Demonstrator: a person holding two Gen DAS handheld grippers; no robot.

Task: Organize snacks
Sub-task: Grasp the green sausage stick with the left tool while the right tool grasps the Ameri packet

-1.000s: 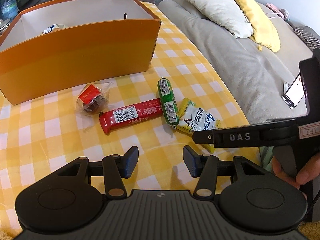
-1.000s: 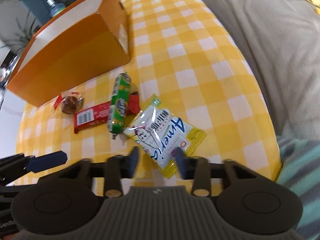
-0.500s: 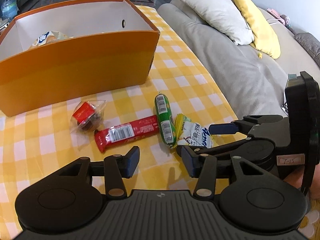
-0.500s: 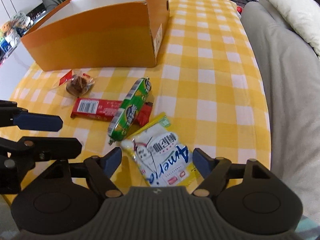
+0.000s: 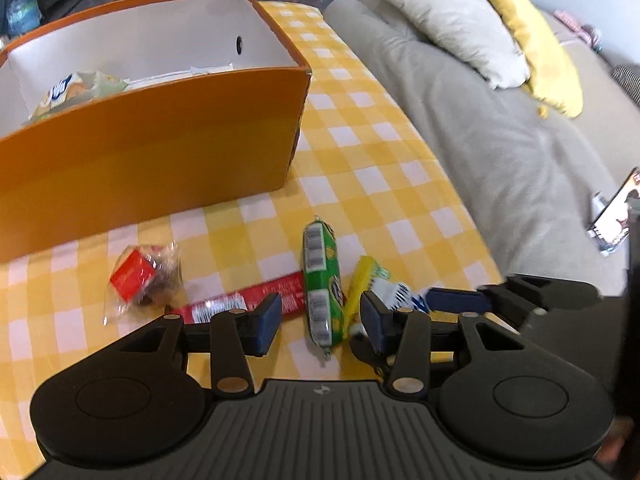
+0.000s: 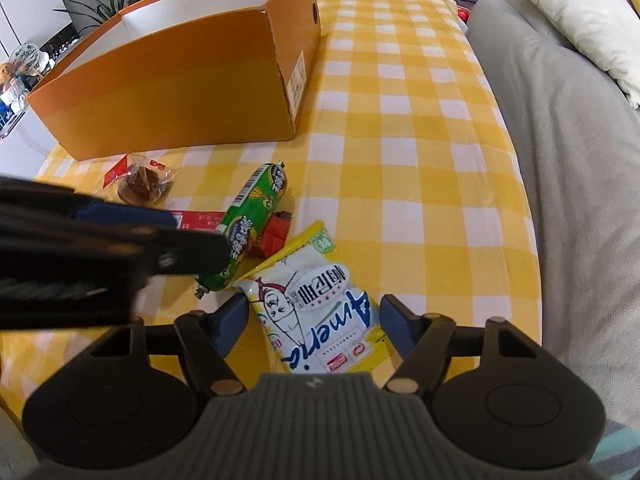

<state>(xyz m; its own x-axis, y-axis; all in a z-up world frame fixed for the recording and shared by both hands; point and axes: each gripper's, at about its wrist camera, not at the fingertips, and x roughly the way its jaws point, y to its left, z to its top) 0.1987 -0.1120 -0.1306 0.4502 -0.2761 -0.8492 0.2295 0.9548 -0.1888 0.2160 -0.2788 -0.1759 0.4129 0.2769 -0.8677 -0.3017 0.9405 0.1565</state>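
Several snacks lie on the yellow checked tablecloth in front of an orange box [image 5: 152,152]. My left gripper [image 5: 320,322] is open, its jaws on either side of the green sausage stick [image 5: 322,280]. A red bar [image 5: 244,302] lies under the sausage's left side, and a wrapped brown cake [image 5: 146,280] sits further left. My right gripper [image 6: 312,328] is open, its jaws on either side of the white and yellow snack packet [image 6: 320,304]. The sausage [image 6: 252,224] and the cake [image 6: 140,184] also show in the right wrist view.
The orange box [image 6: 180,84] holds a snack bag [image 5: 76,88] inside. A grey sofa [image 5: 500,152] with a cream pillow [image 5: 448,20] and a yellow pillow [image 5: 536,48] runs along the table's right edge. A phone [image 5: 616,220] lies on the sofa.
Both grippers have moved in lower over the snacks. The left one now straddles the green sausage, and the right one has closed in around the white packet with its jaws wide.
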